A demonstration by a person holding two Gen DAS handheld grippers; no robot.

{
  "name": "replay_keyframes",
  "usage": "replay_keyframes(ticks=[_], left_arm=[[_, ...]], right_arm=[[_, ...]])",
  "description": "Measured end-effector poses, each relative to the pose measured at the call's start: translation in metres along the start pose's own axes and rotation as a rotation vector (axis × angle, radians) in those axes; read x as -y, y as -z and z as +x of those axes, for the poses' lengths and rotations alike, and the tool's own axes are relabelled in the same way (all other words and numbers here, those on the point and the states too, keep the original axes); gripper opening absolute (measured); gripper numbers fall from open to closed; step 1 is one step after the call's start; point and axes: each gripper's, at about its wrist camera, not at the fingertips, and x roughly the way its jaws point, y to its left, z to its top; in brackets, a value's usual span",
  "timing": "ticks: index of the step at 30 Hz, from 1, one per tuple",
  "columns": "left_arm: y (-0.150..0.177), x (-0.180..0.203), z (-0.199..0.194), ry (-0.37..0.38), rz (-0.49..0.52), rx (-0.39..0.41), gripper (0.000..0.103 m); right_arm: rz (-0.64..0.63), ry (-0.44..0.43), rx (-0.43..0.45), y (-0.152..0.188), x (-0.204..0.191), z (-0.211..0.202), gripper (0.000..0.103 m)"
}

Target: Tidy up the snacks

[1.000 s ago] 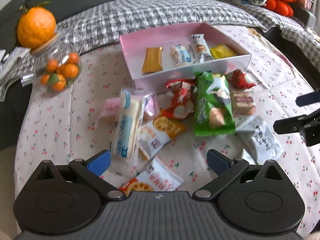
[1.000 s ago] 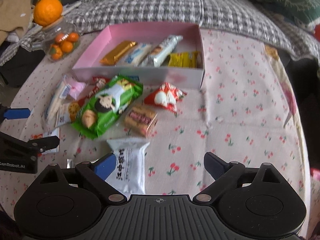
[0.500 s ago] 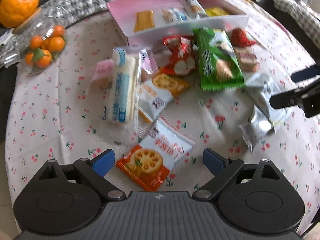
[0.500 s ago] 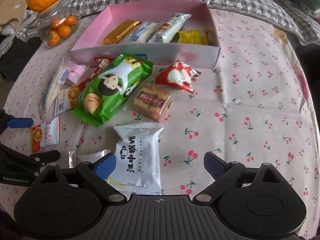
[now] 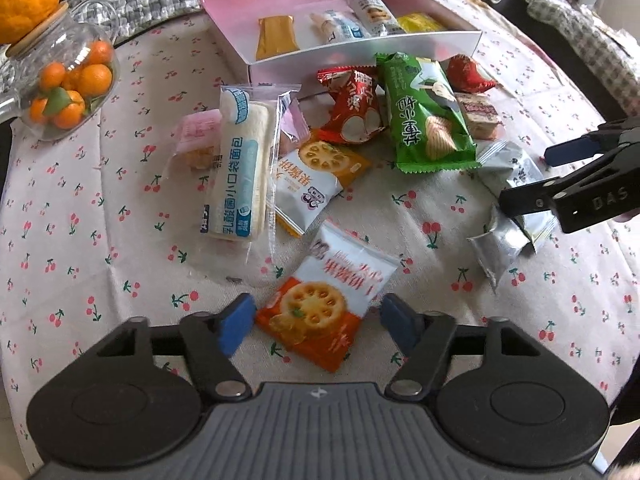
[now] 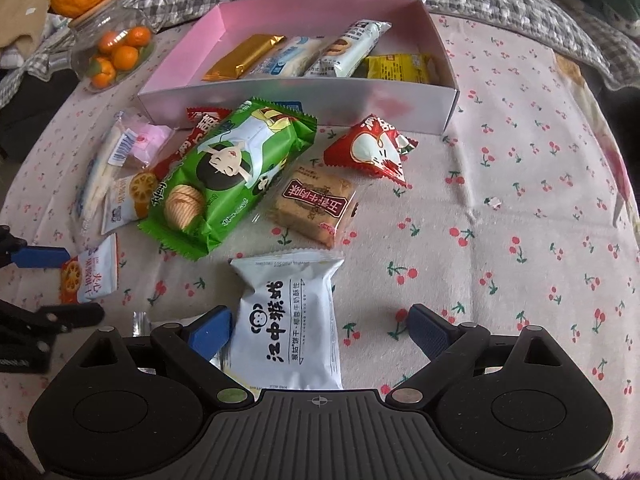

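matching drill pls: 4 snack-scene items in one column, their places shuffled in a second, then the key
Items:
1. gold bar
2. lotus-chip packet
3. white monkey-logo packet
4. small oranges

Places:
A. between the open left gripper fingers
B. inside the glass jar
C. inside the pink box
D. between the open right gripper fingers, nearer the left one

Pairs: 1-C, 2-A, 3-D, 4-B
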Motion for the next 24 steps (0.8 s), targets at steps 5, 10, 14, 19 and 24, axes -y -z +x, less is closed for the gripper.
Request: replay_keyframes(ticks=[5, 10, 14, 19, 24], left_arm=[[0.002, 0.008, -0.004, 0.035, 0.021, -0.012, 0.051], [0.003, 0.016, -0.002, 0.014, 0.069, 0.002, 0.066], [0.0, 0.011, 0.003, -0.001, 0.03, 0.016, 0.071], [-0.003, 0.013, 0.005, -0.02, 0.016, 0.04, 0.068], [-0.003, 0.016, 0.004, -0.007, 0.021, 0.049, 0.054]], right_arm=[[-0.027, 0.024, -0.004, 0.0, 0.006, 0.0, 0.096], [0.03, 0.033, -0.013, -0.001, 0.02, -0.003, 0.096], [0.006, 0.017, -0.02, 0.0, 0.014, -0.003, 0.096], [-0.042, 0.013, -0.042, 0.0, 0.001, 0.0, 0.095], [-0.064, 0.01, -0.044, 0.003, -0.003, -0.001, 0.094]])
